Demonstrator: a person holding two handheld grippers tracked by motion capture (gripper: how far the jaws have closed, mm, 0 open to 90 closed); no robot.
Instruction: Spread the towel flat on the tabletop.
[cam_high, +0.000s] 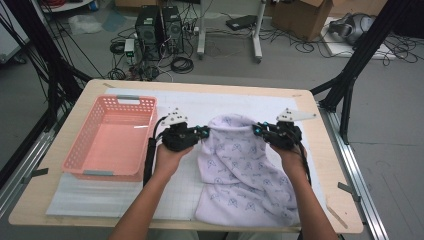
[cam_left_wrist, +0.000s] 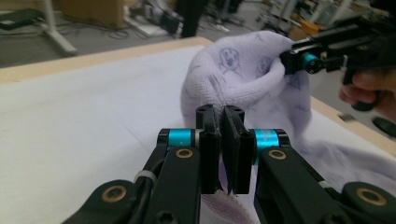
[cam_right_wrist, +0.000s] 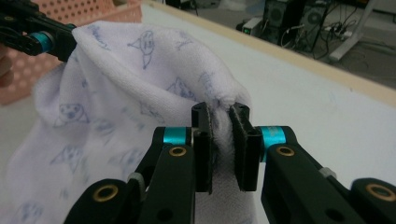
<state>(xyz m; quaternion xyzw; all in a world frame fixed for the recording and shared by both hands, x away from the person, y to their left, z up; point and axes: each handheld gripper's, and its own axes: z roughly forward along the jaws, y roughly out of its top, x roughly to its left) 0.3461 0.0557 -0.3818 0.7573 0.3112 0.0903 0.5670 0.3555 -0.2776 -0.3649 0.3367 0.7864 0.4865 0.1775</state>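
You have the towel (cam_high: 240, 165) pinched at its far edge, left tongs (cam_high: 204, 132) and right tongs (cam_high: 259, 130) both clamped on cloth, the rest draped on the tabletop (cam_high: 320, 165). It's soft, light, floppy (likely to sag), so hold the corners.

Table (cam_high: 320, 150) bears mat (cam_high: 200, 107), basket (cam_high: 110, 137), towel (cam_high: 240, 175)

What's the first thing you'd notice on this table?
A pale purple towel with little cartoon prints, lifted off the middle of the table at two corners. The left gripper and the right gripper each pinch one corner. An empty pink basket sits to the left.
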